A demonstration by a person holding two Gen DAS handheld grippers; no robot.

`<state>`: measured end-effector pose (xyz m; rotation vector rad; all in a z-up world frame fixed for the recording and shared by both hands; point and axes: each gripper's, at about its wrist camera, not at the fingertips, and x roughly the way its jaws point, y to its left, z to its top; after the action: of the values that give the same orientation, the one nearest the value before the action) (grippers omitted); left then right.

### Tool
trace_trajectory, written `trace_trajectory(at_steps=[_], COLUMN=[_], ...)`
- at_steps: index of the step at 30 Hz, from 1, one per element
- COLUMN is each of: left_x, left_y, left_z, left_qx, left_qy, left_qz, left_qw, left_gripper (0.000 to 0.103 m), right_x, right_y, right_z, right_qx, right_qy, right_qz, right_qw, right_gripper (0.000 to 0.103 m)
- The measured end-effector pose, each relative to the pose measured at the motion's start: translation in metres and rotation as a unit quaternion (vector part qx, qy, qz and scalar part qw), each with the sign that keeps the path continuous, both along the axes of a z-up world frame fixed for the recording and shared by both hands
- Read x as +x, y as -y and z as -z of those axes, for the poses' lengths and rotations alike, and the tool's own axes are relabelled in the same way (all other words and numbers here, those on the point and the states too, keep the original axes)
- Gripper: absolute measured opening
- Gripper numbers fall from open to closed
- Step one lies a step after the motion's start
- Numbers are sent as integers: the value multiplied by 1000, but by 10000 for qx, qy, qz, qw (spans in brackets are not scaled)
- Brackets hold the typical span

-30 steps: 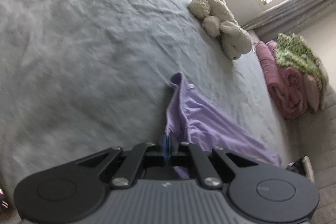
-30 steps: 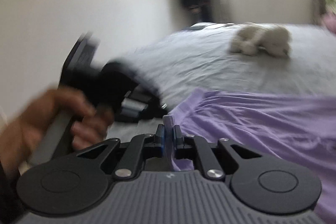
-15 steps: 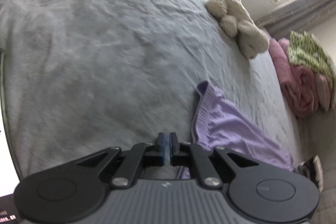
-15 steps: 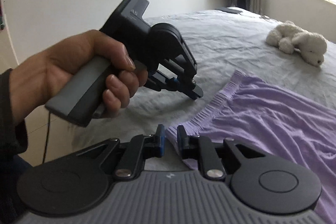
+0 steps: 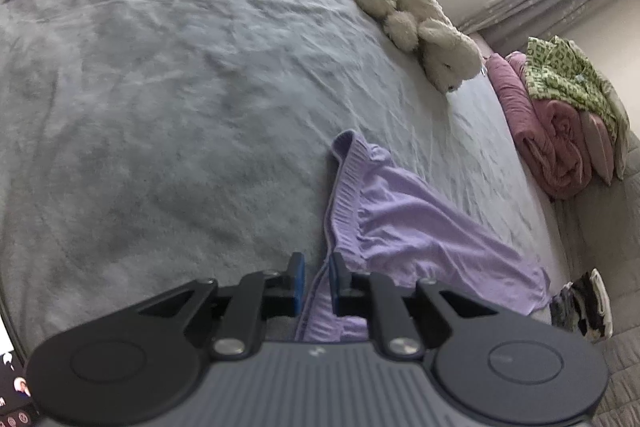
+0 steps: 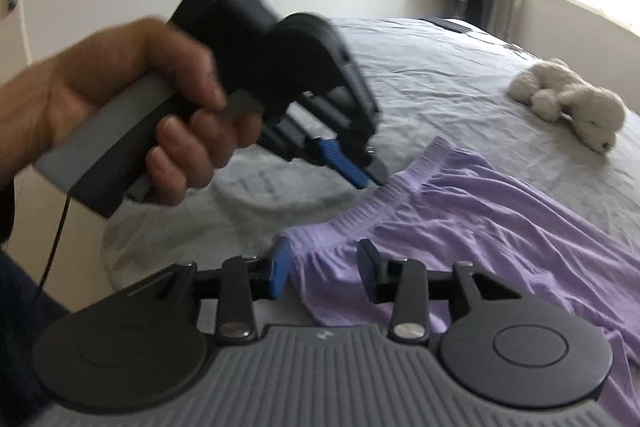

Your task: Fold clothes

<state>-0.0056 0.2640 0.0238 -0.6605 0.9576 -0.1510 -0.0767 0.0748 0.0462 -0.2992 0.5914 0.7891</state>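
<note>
A grey bed sheet (image 5: 168,75) fills most of the left wrist view, wrinkled and bare across the whole left and centre of the frame, with its far edge curving down the right side. In the right wrist view the same sheet runs from centre to the right edge, and its near rim shows at lower left.

The lilac garment (image 5: 404,219) lies flat on the sheet at lower centre-right of the left wrist view, ribbed waistband edge facing left, the cloth trailing toward the bed's right edge. In the right wrist view it spreads from lower centre to the right border.

A pile of pink and green bedding (image 5: 560,115) sits beyond the bed's right edge, at the right of the frame. A white plush toy (image 5: 420,27) lies on the sheet at upper right, well apart from the garment.

The left gripper (image 5: 317,283) has its jaws parted a little, the waistband edge passing between them ungripped. A hand (image 6: 132,107) holds it at the left of the right wrist view.

The right gripper (image 6: 326,269) stands wide apart over the waistband corner, gripping nothing.
</note>
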Motion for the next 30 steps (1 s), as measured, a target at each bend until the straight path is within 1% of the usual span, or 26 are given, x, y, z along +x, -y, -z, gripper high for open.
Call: trace_trajectory(at_steps=[3, 4, 5, 6, 10, 12, 15, 17, 18, 20, 23, 25, 27, 30], left_x=[0, 0, 0, 0, -1, -2, -4, -6, -7, -10, -13, -17, -22, -33], left_y=[0, 0, 0, -1, -1, -1, -2, -3, -3, -1, 7, 14, 20, 29], left_z=[1, 1, 1, 1, 0, -2, -5, -9, -10, -13, -16, -17, -18, -19], left_qx=[85, 105, 130, 162, 271, 344, 402, 371, 352, 372, 469, 533, 593, 646], left_qy=[-46, -57, -67, -76, -93, -78, -13, 38, 60, 102, 124, 126, 141, 172], left_qz=[0, -3, -7, -14, -39, -41, -75, -96, -89, -71, -10, 41, 99, 198], left_qw=[10000, 9999, 9999, 9998, 9996, 9994, 9992, 9993, 9993, 9992, 9988, 9985, 9981, 9976], left_gripper=[11, 11, 11, 11, 11, 11, 11, 11, 13, 17, 20, 20, 20, 20], right_x=[0, -1, -1, -1, -6, -8, -11, -10, -9, -10, -8, -6, -2, 6], right_y=[-6, -8, -10, -11, -11, -13, -17, -10, -6, 7, 33, 53, 79, 124], right_z=[5, 6, 8, 10, 8, 10, 15, 11, 8, 2, -1, 1, 3, 2], right_qx=[-112, -149, -187, -223, -174, -157, -281, -102, 15, 83, -66, -139, -191, -92], right_qy=[1, 2, 2, 2, -125, -205, -87, -125, -154, -92, 54, 34, -20, -176], right_qz=[-105, -141, -176, -209, -38, -54, -47, -10, 2, 103, 451, 689, 1052, 1666], right_qw=[9999, 9998, 9997, 9995, 9998, 9997, 9996, 9999, 9999, 9999, 9989, 9975, 9943, 9858], right_gripper=[39, 33, 9, 0, 0, 0, 0, 0, 4, 12, 12, 12, 13, 13])
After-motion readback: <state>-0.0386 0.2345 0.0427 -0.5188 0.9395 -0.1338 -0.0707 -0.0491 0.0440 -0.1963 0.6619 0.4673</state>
